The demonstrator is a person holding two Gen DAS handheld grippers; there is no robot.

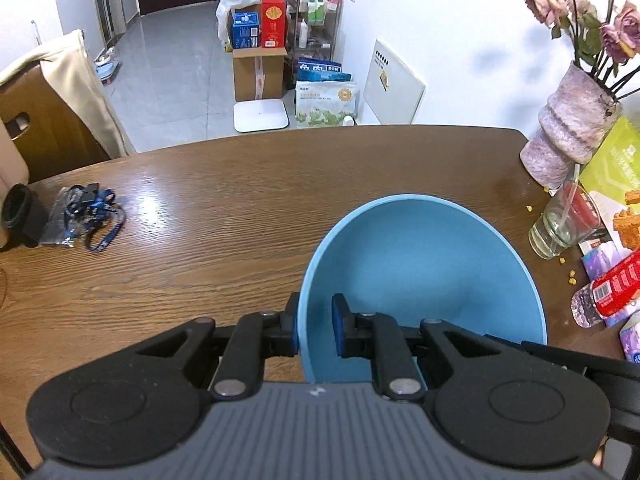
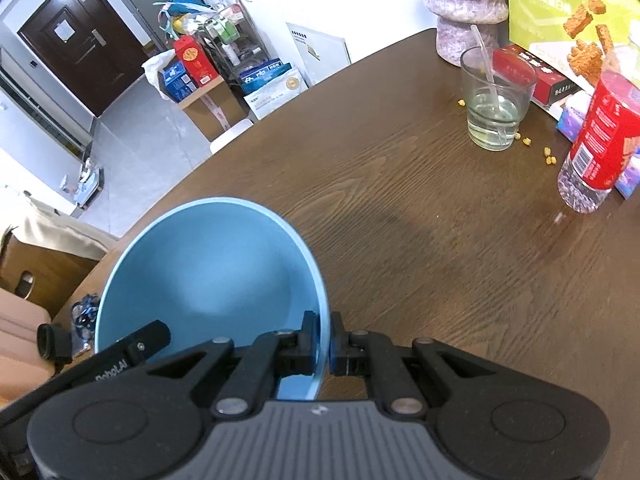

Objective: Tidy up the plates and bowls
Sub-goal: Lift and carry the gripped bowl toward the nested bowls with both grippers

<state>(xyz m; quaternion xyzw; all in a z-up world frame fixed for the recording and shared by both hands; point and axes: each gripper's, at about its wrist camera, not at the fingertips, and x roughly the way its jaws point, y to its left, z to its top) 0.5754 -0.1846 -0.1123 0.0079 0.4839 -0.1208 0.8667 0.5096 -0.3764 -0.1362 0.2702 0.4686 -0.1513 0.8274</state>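
1. The left gripper (image 1: pixel 316 326) is clamped on the left side of the blue bowl (image 1: pixel 420 280), one pad outside the wall and one inside.
2. The right gripper (image 2: pixel 325 340) pinches the opposite rim of the same blue bowl (image 2: pixel 208 272), its pads pressed onto the thin wall.
3. The bowl sits between both grippers, tilted, over the wooden table (image 1: pixel 208 216); whether it touches the tabletop cannot be told.
4. Ahead of the bowl the tabletop is bare up to its curved far edge, beyond which the floor drops away.
5. To the right stand a drinking glass (image 2: pixel 496 96) with a straw, a red-labelled plastic bottle (image 2: pixel 596 140) and a pinkish vase (image 1: pixel 568 128), with crumbs (image 2: pixel 550 156) near the glass.
6. To the left lies a blue lanyard (image 1: pixel 94 216) near the table edge.
7. A green snack box (image 2: pixel 560 8) carries writing too small to read; part of a gripper in the right view reads "RobotAI", partly hidden.
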